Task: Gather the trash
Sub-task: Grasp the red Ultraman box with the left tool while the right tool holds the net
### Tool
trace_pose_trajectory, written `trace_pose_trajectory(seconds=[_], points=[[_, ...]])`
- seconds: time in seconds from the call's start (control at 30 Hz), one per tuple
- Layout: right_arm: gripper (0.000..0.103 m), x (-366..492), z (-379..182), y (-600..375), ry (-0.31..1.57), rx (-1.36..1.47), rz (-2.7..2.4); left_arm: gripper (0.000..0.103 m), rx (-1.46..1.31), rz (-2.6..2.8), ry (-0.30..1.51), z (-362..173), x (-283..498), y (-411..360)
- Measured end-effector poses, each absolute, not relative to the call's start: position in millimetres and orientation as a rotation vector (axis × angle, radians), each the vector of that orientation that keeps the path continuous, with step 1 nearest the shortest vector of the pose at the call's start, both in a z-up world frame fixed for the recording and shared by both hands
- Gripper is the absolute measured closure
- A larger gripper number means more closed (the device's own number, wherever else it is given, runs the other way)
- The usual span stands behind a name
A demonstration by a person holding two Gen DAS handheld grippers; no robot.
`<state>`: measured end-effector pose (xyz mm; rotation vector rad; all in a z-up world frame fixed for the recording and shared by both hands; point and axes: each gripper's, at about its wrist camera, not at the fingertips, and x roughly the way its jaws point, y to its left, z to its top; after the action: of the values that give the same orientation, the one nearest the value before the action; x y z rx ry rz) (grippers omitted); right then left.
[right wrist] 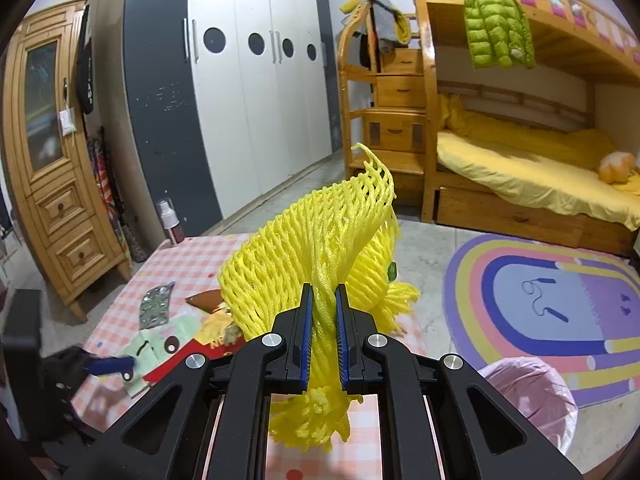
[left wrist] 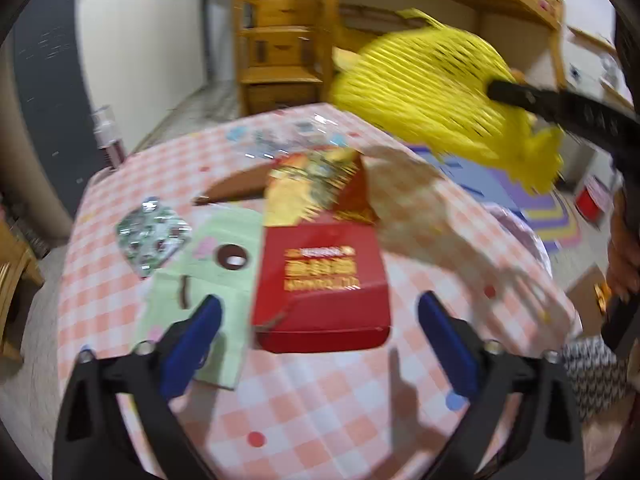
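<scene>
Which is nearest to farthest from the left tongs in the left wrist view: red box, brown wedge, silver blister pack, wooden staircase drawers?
From the left tongs:
1. red box, between the fingers, centre
2. silver blister pack, left on the table
3. brown wedge, behind the box, close to the pack's rank
4. wooden staircase drawers, across the room

Child's bedroom in a home, wooden bunk bed [right wrist: 520,168] at right, wardrobe [right wrist: 240,92] upper left, rainbow rug [right wrist: 540,300] lower right

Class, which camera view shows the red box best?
The left wrist view: the red box lies whole and central on the table. The right wrist view shows only a red strip of it, the rest hidden behind the yellow net and jaws.
</scene>
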<state>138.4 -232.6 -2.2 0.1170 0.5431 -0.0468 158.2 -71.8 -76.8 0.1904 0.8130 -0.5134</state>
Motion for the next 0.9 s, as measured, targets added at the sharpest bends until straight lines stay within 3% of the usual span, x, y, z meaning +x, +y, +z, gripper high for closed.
trace_pose_trajectory(seconds=[0.43, 0.6, 0.63, 0.7, 0.9], points=[[0.092, 135, -1, -236, 0.530, 0.100, -0.070, 0.007, 0.307, -0.419, 0.921, -99, 189, -107], [0.092, 133, -2, -240, 0.534, 0.104, -0.073, 0.007, 0.236, -0.436, 0.962, -102, 199, -107], [0.092, 133, -2, -241, 0.533, 0.106, -0.075, 0.009, 0.215, -0.441, 0.967, -101, 199, -106], [0.092, 132, -2, -243, 0.532, 0.111, -0.078, 0.024, 0.223, -0.426, 0.955, -101, 198, -106], [0.092, 128, 1, -242, 0.519, 0.099, -0.078, 0.025, 0.204, -0.427, 0.882, -89, 184, -96]])
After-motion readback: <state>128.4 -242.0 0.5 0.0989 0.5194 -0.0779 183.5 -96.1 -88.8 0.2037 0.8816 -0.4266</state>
